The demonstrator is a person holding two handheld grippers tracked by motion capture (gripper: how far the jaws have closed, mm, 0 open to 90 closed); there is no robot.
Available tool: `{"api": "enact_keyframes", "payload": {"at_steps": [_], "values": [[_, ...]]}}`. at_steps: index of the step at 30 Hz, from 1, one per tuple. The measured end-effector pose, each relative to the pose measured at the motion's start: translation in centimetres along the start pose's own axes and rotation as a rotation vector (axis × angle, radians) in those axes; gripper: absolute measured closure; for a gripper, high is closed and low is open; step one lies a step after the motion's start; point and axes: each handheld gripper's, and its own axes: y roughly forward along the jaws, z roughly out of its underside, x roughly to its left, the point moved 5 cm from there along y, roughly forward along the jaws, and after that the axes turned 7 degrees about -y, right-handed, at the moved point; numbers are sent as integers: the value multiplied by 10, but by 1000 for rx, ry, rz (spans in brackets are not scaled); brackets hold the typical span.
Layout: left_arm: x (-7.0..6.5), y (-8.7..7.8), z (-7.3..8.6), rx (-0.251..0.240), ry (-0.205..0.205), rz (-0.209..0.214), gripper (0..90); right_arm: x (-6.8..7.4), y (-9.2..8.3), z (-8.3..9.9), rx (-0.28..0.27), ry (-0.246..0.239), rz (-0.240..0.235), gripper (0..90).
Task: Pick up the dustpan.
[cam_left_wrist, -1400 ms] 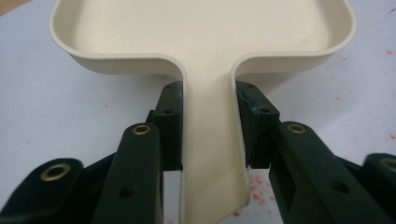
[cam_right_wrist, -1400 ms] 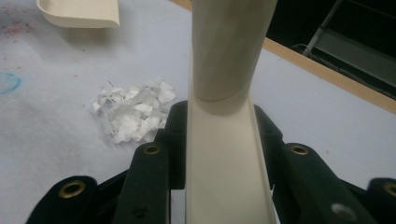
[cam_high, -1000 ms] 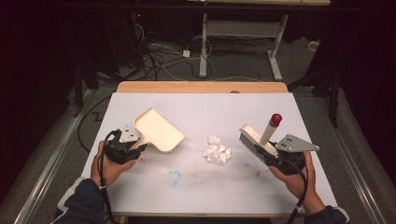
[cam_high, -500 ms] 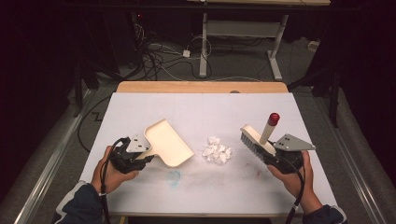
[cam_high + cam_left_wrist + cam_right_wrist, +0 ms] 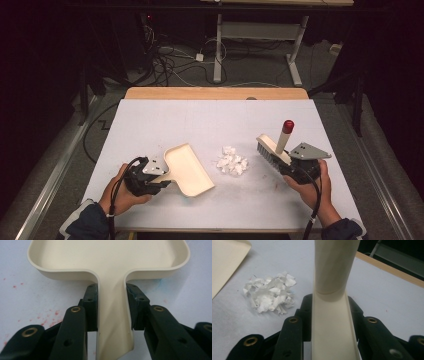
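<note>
A cream dustpan [image 5: 187, 170] lies on the white table, its handle [image 5: 113, 322] clamped between the jaws of my left gripper [image 5: 159, 176]. Its open mouth faces right. Just to its right sits a small pile of torn white paper scraps [image 5: 232, 162] [image 5: 270, 293]. Right of the pile, my right gripper [image 5: 290, 170] is shut on a cream hand brush [image 5: 272, 148] with a red-tipped handle [image 5: 287, 126] standing up. The brush body [image 5: 332, 310] fills the gap between the right jaws. The bristles sit near the table, a short way from the scraps.
The white table top [image 5: 210, 125] has a wooden strip [image 5: 215, 93] along its far edge. Faint red specks [image 5: 47, 320] and a blue smudge mark the surface near the dustpan. Cables [image 5: 175, 65] and metal desk legs [image 5: 218, 45] stand on the floor beyond.
My left gripper has carried the dustpan right and toward the front, turning its mouth toward the scraps. The right gripper and brush have barely shifted.
</note>
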Motion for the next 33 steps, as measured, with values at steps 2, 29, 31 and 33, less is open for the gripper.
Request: {"api": "enact_keyframes", "payload": {"at_steps": [2,29,31,33], "values": [[-2,1,-1,5,1,21,641,0,2,0,1,5,6,673],[-10,15,-6,31,-26,103,640,43,77,-32,-43,47,25,673],[-10,15,-7,32,-27,102,639,48,80,-34,-45,49,15,672],[-10,15,-7,32,-28,101,639,52,83,-36,-47,39,14,671]]}}
